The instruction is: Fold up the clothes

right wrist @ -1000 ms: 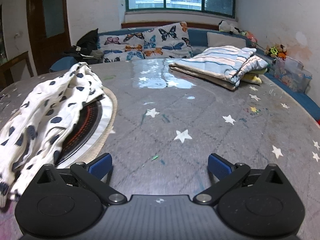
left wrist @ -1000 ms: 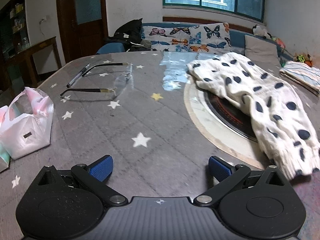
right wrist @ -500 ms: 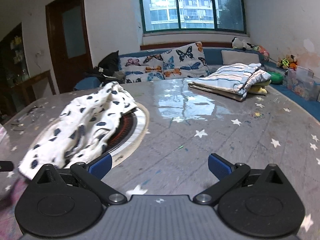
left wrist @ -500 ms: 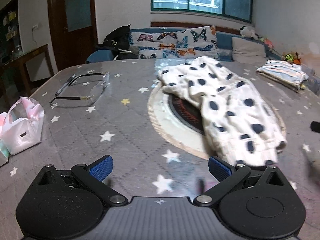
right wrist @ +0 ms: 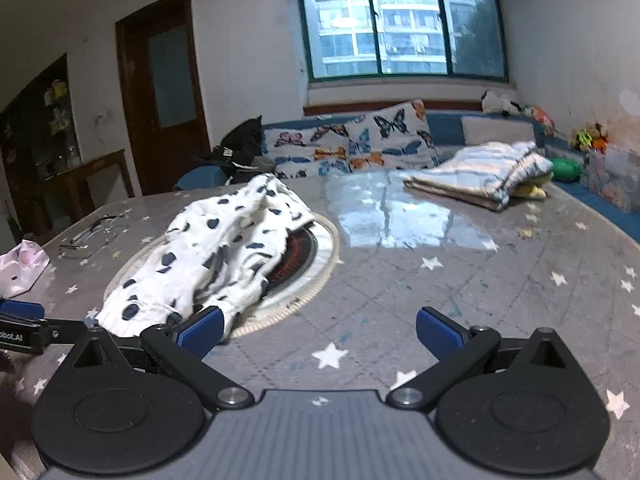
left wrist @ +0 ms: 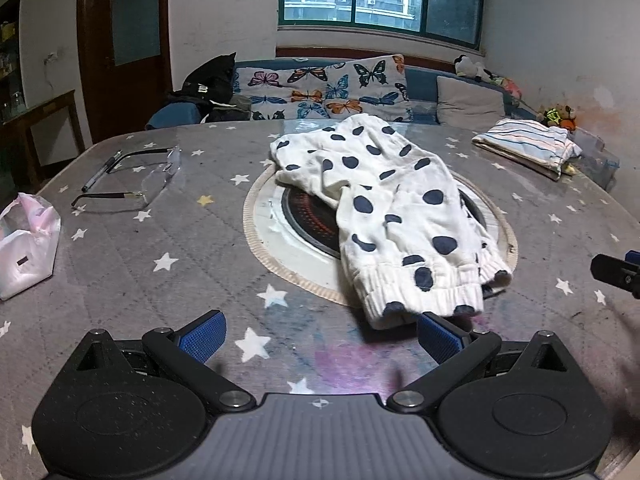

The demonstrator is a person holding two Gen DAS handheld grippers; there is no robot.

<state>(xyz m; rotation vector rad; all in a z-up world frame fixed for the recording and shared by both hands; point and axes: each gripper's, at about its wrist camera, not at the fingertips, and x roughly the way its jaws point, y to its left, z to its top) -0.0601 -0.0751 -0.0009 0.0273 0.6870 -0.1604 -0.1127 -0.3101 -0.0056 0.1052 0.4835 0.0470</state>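
White trousers with dark blue dots lie crumpled over the round burner inset in the middle of the table, cuffs toward me; they also show in the right wrist view. My left gripper is open and empty, just short of the cuffs, its right pad close to the nearer cuff. My right gripper is open and empty, its left pad near the other cuff. Each gripper's tip shows at the edge of the other's view.
The table has a grey star-patterned cover. Glasses, a pen and a white plastic bag lie at the left. Folded striped clothes sit at the far right. A sofa with butterfly cushions is behind.
Both grippers have drawn back and turned toward the dotted trousers, which now sit centred ahead of the left gripper and left of the right one. Both grippers stay open.
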